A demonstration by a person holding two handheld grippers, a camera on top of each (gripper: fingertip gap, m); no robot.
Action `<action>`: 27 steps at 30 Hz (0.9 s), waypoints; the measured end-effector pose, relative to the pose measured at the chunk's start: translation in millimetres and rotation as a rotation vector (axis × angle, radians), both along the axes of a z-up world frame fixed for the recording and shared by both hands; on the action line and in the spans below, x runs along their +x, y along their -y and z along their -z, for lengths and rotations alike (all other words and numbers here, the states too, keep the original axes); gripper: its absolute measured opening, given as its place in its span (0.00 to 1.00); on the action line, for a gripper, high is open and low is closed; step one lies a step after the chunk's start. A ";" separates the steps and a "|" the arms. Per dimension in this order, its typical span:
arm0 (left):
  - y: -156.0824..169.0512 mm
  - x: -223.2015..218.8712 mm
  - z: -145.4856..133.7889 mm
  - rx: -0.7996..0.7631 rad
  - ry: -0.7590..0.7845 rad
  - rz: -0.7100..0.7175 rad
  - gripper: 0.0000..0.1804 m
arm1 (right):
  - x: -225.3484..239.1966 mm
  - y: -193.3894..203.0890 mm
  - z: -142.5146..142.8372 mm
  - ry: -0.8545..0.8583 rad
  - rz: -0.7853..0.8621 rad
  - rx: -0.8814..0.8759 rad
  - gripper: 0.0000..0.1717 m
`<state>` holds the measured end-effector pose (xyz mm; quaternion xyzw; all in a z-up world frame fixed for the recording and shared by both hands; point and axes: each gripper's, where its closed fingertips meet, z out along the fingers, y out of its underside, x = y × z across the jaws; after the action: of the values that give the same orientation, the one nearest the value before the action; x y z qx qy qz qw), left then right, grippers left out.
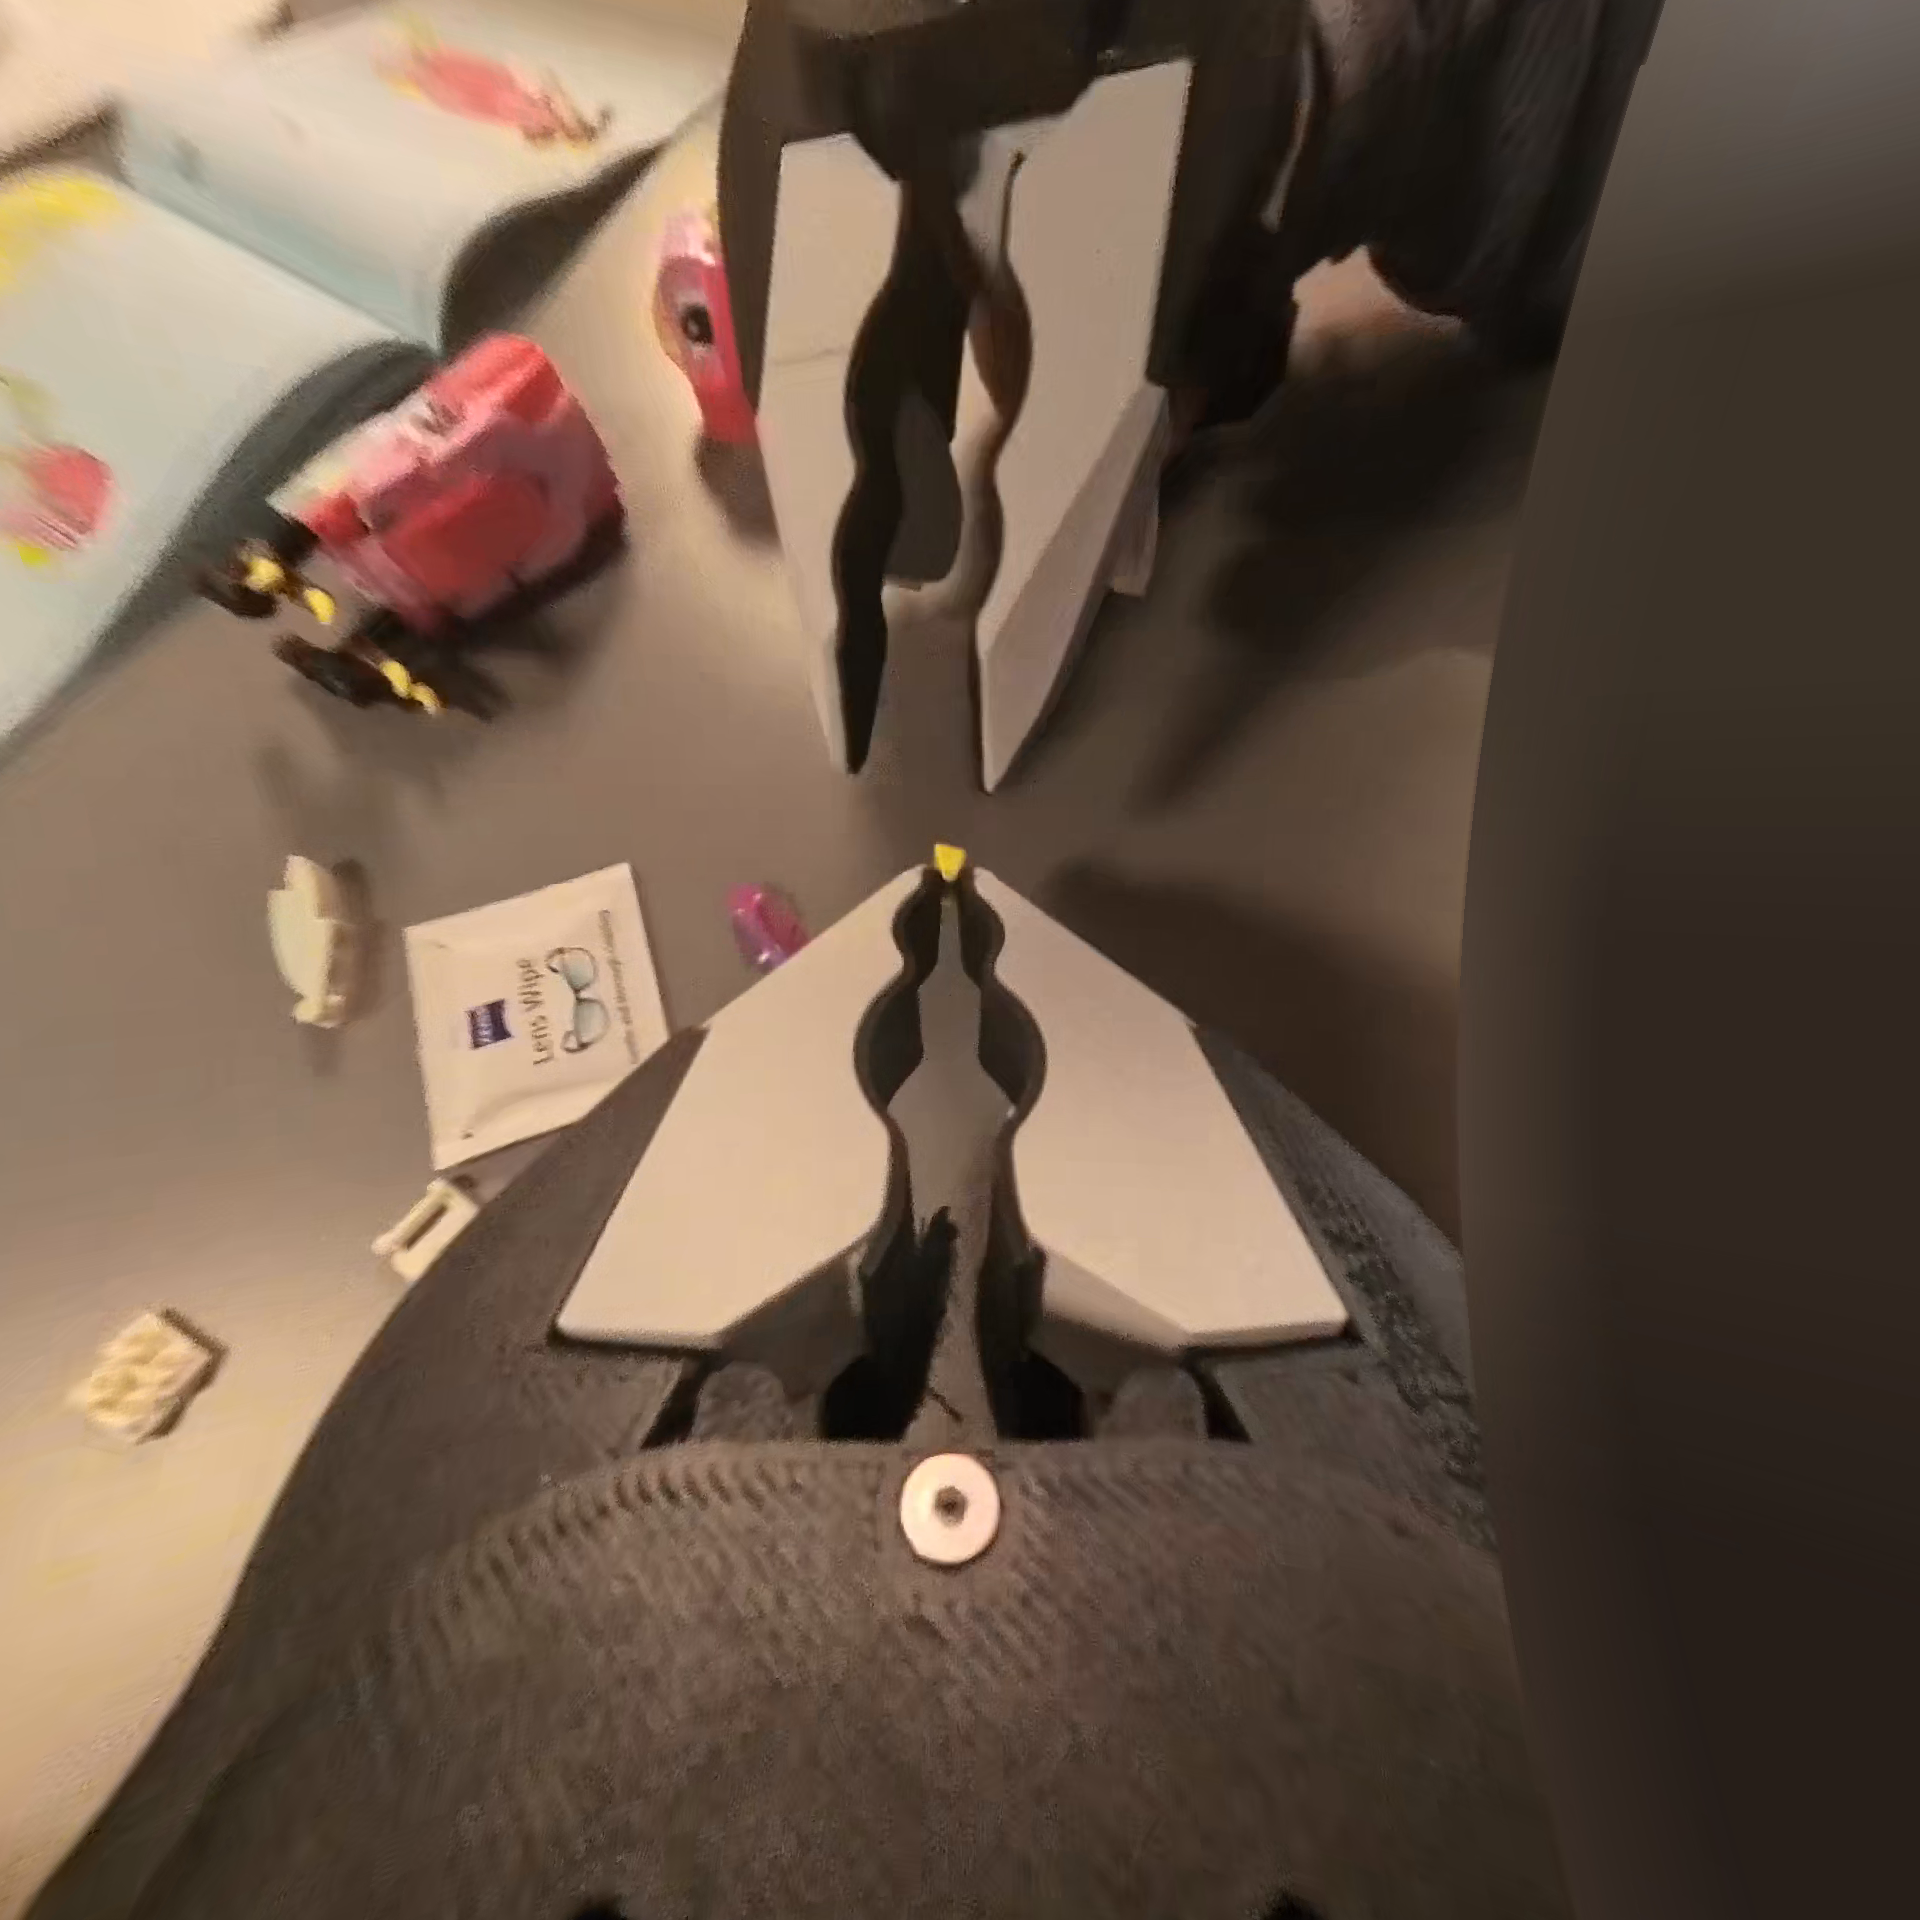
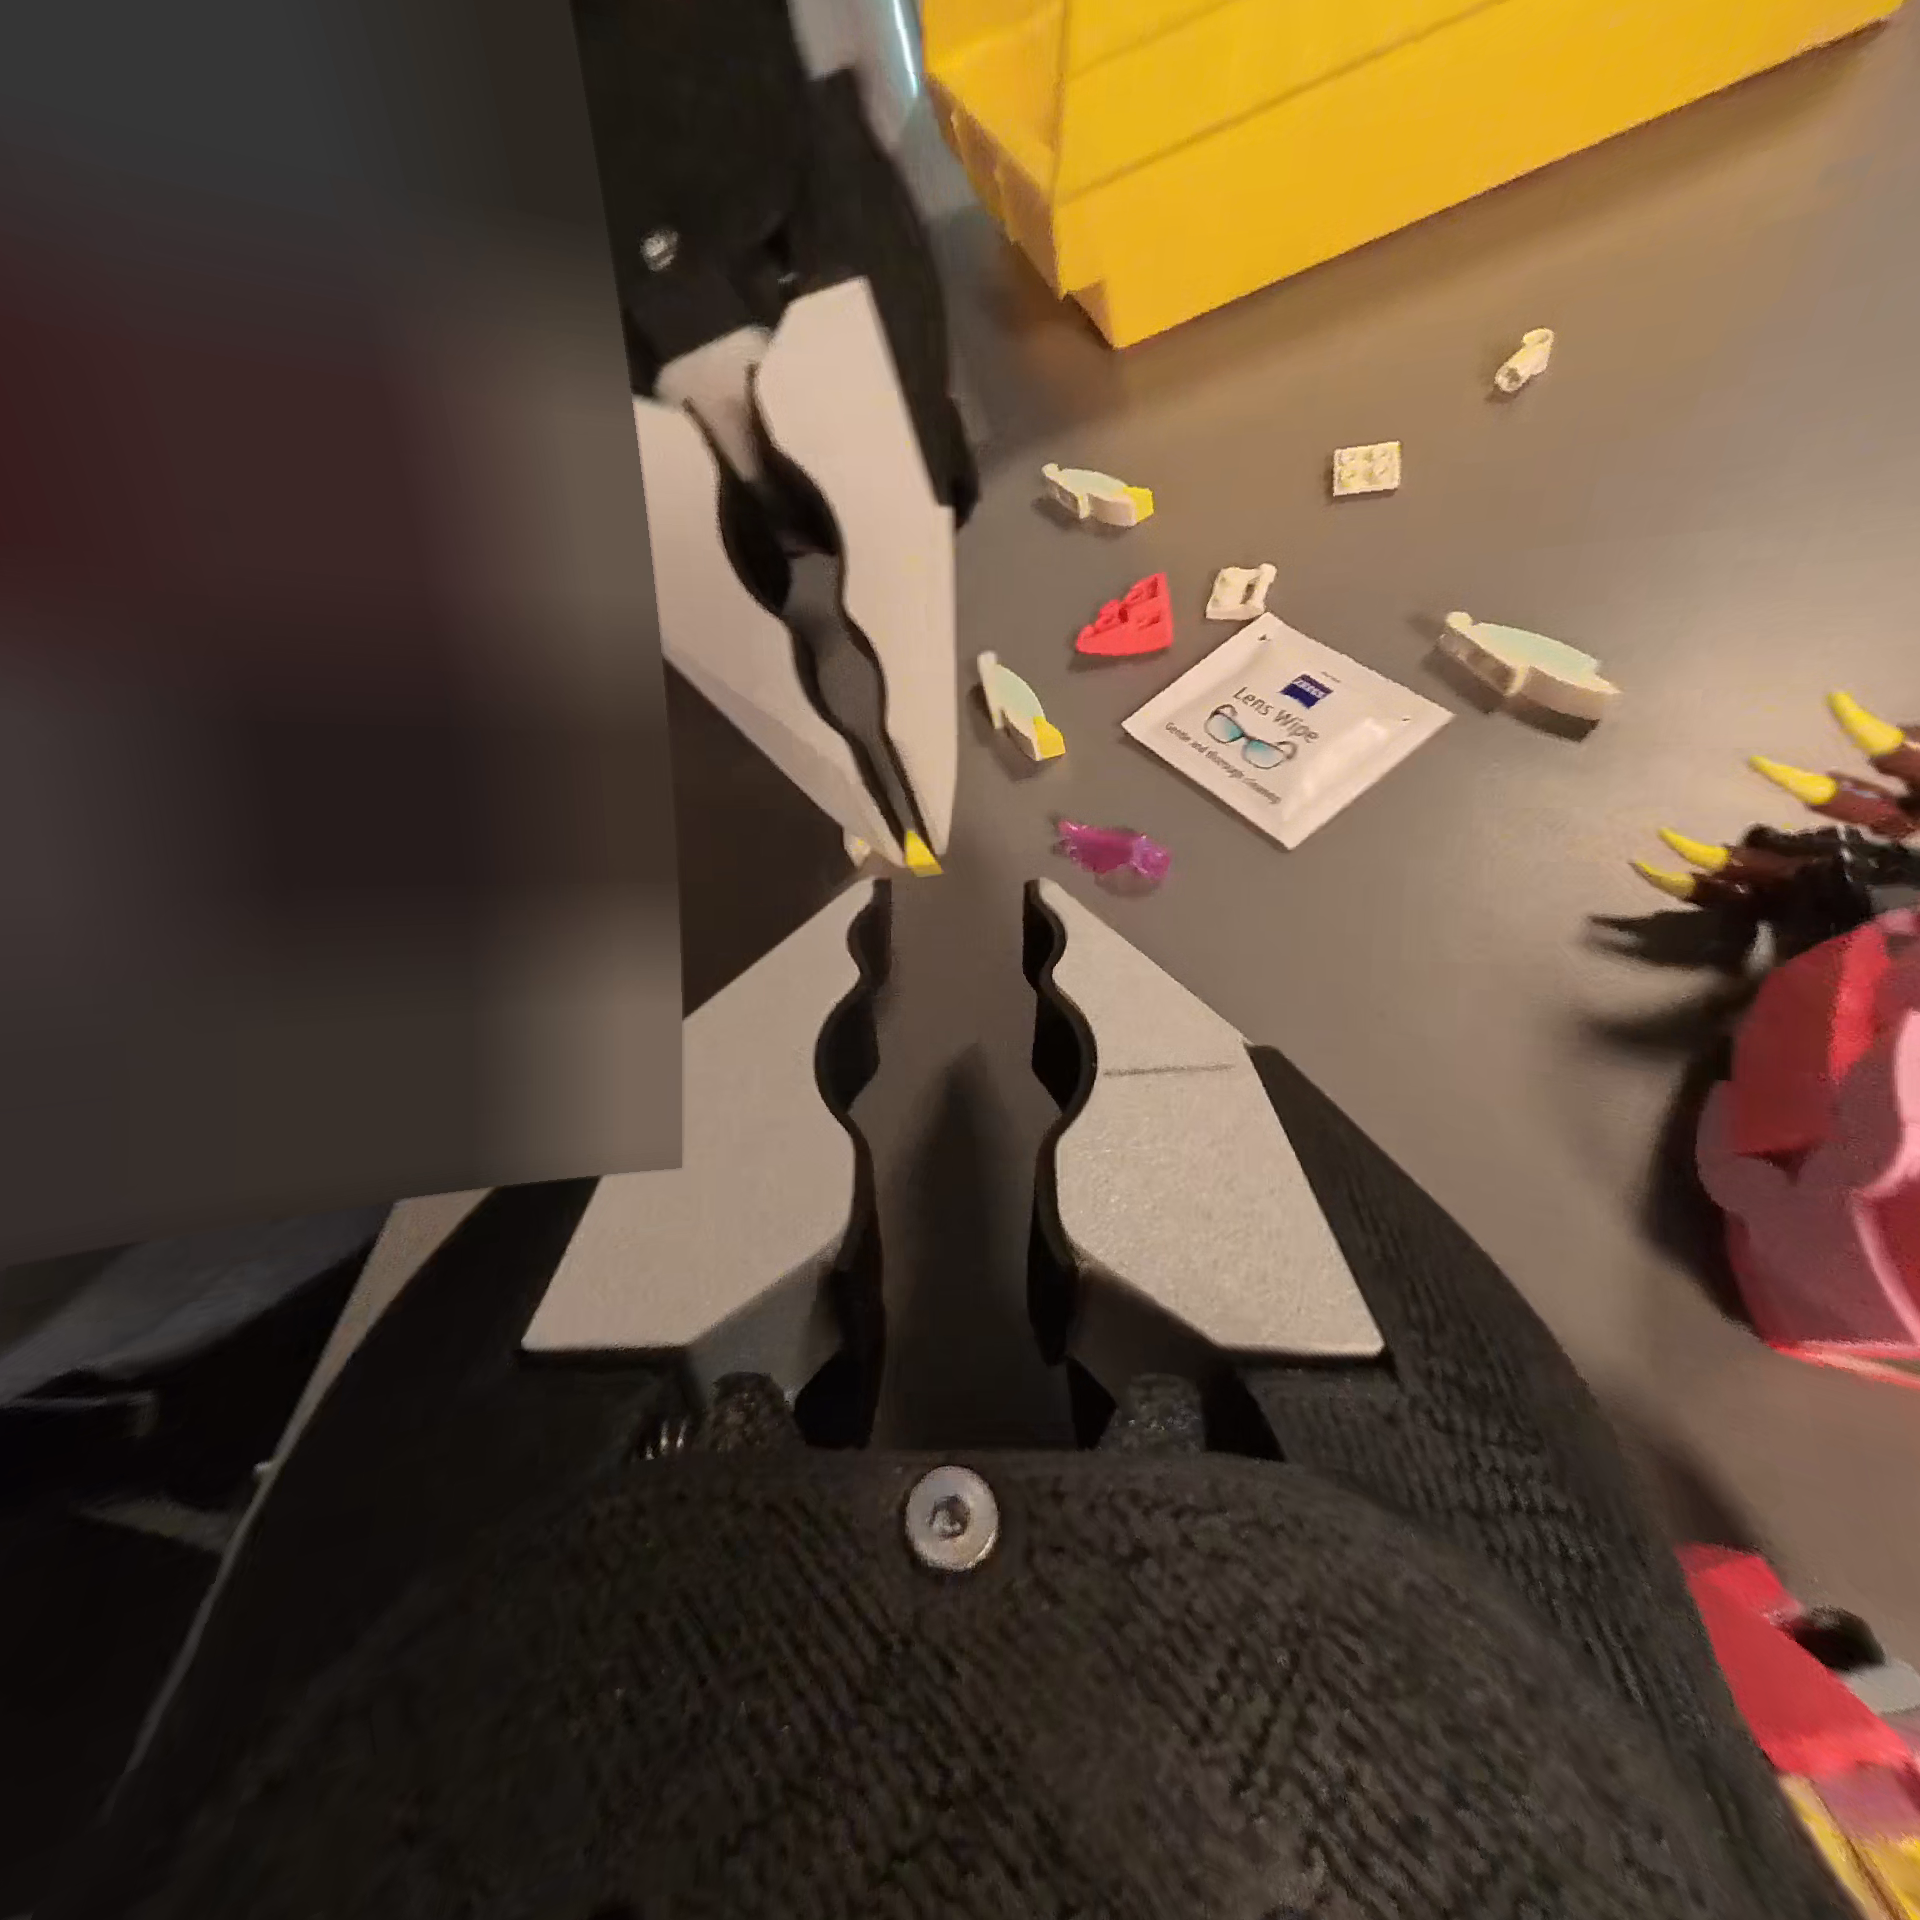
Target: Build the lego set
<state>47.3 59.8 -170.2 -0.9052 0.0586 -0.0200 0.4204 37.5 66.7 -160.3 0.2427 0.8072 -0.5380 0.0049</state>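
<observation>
The left gripper (image 1: 948, 883) is closed at its tips on one small yellow piece (image 1: 948, 860), both pads pressing its sides so that only a wedge of it sticks out beyond them; the right wrist view shows the same yellow piece (image 2: 918, 850) pinched there, held above the grey table (image 2: 1455, 935). Facing it tip to tip, the right gripper (image 2: 956, 888) stands partly open with bare table showing between its two fingers, which touch nothing. Just beyond both grippers lies one translucent purple piece (image 2: 1114, 850), and past it one white sachet (image 2: 1286, 722) lies flat. Around the sachet lie three pale wing-shaped pieces, two with yellow tips (image 2: 1020, 707) (image 2: 1099, 490) and one larger (image 2: 1525, 665), one red wedge plate (image 2: 1130, 617), one small white clip (image 2: 1241, 592), one white studded plate (image 2: 1365, 468) and, farther off, one more small white part (image 2: 1523, 360). Toward the table's right side sits one red and pink brick model (image 2: 1829, 1143) with dark limbs ending in yellow claws (image 2: 1704, 850), five of which show. At the far edge stands one yellow box (image 2: 1351, 156).
</observation>
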 end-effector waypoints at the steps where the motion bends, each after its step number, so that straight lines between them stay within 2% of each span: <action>1: -0.7 1.1 0.6 -0.007 0.039 0.008 0.01 | 2.2 2.4 1.3 -0.023 -0.018 0.017 0.13; 8: -5.4 4.9 -4.0 0.035 0.078 0.029 0.01 | 8.0 9.1 0.2 -0.167 -0.064 0.092 0.03; 14: -2.9 11.4 -11.5 0.084 0.058 0.094 0.01 | 15.7 12.3 -6.8 -0.218 -0.115 0.072 0.02; 17: -1.2 12.1 -7.5 0.051 0.053 0.084 0.02 | 16.9 12.5 -1.8 -0.194 -0.119 0.102 0.01; 18: -0.2 10.6 -5.8 0.037 0.049 0.070 0.06 | 16.7 11.5 1.3 -0.184 -0.117 0.121 0.01; 20: 3.9 6.1 -6.5 0.035 0.013 0.050 0.21 | 16.7 8.8 7.7 -0.160 -0.115 0.159 0.01; 21: 8.1 7.4 -8.6 0.048 -0.009 0.067 0.24 | 16.7 7.0 12.0 -0.146 -0.114 0.182 0.00; 24: 28.8 10.1 1.7 -0.024 -0.061 0.104 0.25 | 17.8 4.3 22.7 -0.126 -0.119 0.257 0.00; 27: 43.3 2.5 15.0 -0.093 -0.118 0.083 0.19 | 18.9 4.9 25.8 -0.133 -0.121 0.299 0.00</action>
<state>49.8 16.5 -185.1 -0.9201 0.1198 0.0131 0.3727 56.4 61.8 -186.0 0.1553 0.8900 -0.4254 -0.0525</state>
